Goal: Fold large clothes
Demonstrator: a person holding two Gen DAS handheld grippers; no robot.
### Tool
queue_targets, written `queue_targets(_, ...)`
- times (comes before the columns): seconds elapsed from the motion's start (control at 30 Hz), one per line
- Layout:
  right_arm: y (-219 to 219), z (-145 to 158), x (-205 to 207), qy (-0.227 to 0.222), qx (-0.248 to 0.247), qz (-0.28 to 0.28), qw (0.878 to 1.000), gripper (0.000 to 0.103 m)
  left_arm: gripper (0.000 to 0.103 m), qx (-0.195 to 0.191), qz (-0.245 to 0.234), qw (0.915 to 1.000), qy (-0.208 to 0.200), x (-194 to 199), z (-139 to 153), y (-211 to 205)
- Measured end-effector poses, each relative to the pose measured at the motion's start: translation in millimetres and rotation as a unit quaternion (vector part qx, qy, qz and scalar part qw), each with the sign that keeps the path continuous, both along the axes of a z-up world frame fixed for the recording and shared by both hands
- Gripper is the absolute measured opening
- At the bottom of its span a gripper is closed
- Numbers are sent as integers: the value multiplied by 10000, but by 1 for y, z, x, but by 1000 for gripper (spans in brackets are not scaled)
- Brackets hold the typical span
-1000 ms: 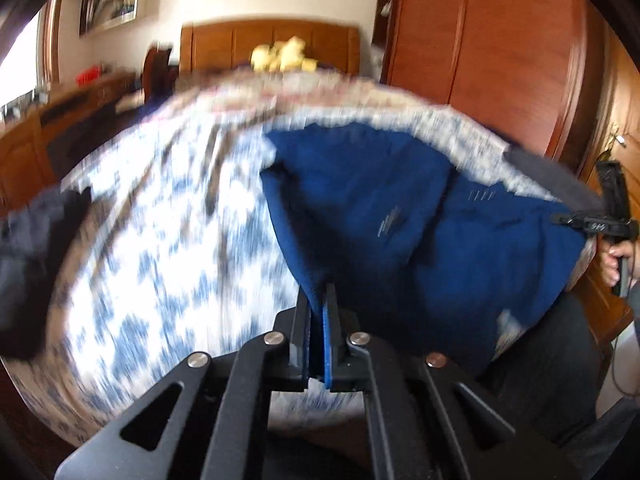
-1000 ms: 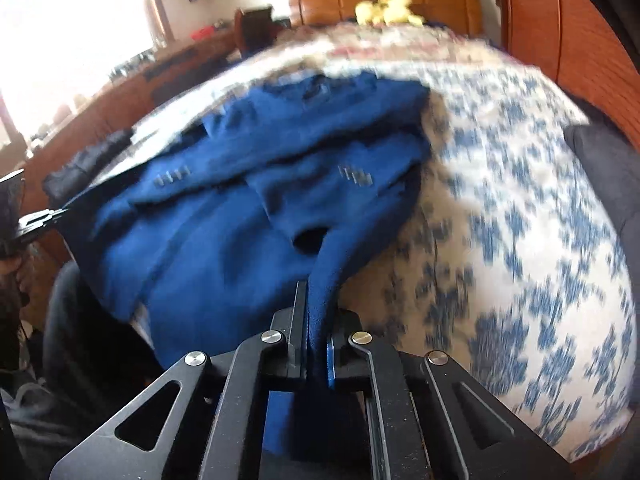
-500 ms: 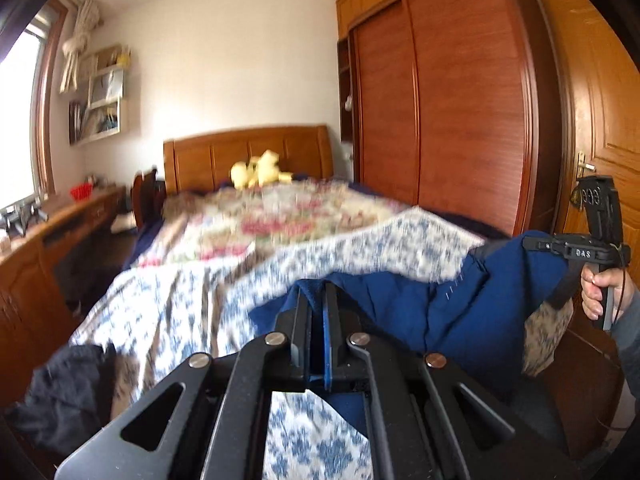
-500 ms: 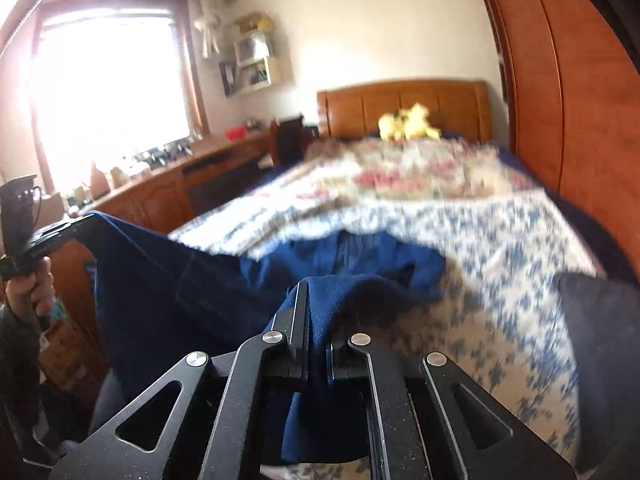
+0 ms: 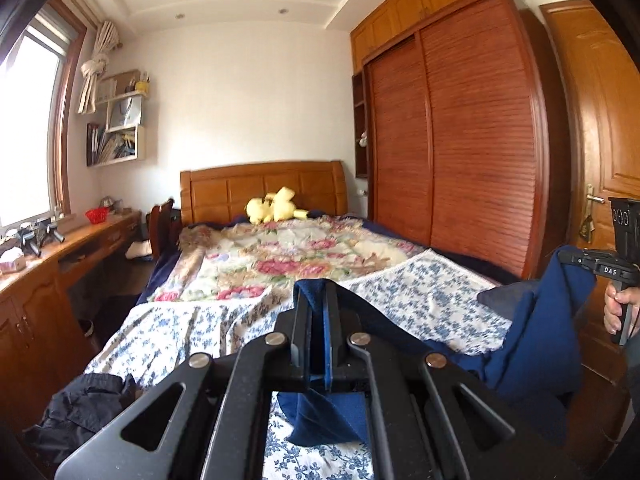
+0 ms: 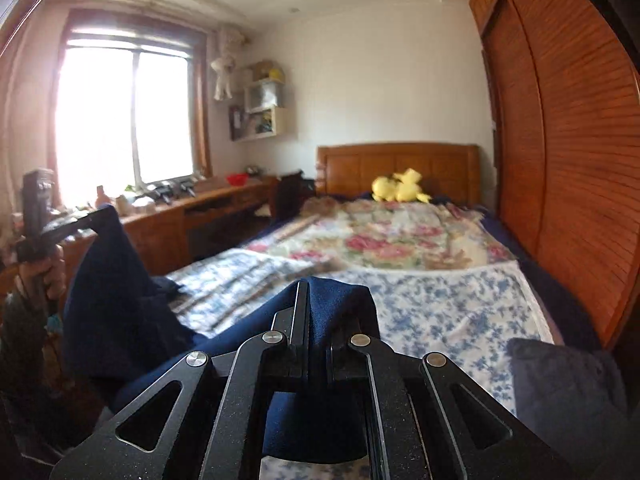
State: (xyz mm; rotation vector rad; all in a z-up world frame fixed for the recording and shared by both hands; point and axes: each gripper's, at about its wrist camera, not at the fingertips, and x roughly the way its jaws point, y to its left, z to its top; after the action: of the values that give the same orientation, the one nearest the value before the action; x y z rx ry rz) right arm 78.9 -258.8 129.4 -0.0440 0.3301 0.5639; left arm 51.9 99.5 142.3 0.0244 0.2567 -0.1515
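**A:** Left wrist view first. Left gripper low centre of the frame, jaws pinched tight on a fold of the blue garment. Rest of the cloth sagging across to the right edge, where the right gripper bites the other end, a hand wrapped round its handle. Probably held by two corners so the thing hangs free and drops its wrinkles before going flat.

**B:** Makes sense. Hanging mostly clear of the bed then?

**A:** Mostly, low in the frame, in front of the blue-flowered sheet. Can't tell whether the bottom hem brushes it. Dark clothes pile bottom left, well apart, likely waiting its turn.

**B:** And the other camera?

**A:** Right wrist view: same story mirrored. Right gripper low centre, clamped shut on a bunched hump of blue garment. Cloth dipping down and climbing to mid-left, pinched there by the left gripper. Grey cushion-ish thing bottom right, off to the side. Yellow plush up by the headboard, upper centre, nowhere near the working end.

**B:** So near half of the bed kept bare on purpose?

**A:** Looks like it. Landing spot for the fold, guessing.
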Motion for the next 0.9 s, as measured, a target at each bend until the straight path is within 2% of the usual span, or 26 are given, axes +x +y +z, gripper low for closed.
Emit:
queue_targets(0.2,16,-51,81,540,-516,-359,9966,3,2,202,231,9982,508,75,-48,-7)
queue_targets(0.33,19,-83,126,657,-608,-556,9944,3,2,172,434,9963,715,122,-73,-5)
queue_targets(0.5,18,-111,177,785,-620,-870,9912,3,2,225,510,9942,915,159,-100,-5)
queue_targets(0.7,29,-165,211,1138,-1118,-1009,9820,3,4,178,493,9891,1375,189,-151,-5)
queue_targets(0.83,30,-189,215,1349,-1278,-1125,9761,9,10,105,348,9879,1505,190,-173,-5)
queue_targets(0.9,31,-194,215,1401,-1310,-1153,9746,24,16,108,270,9906,1339,182,-178,-6)
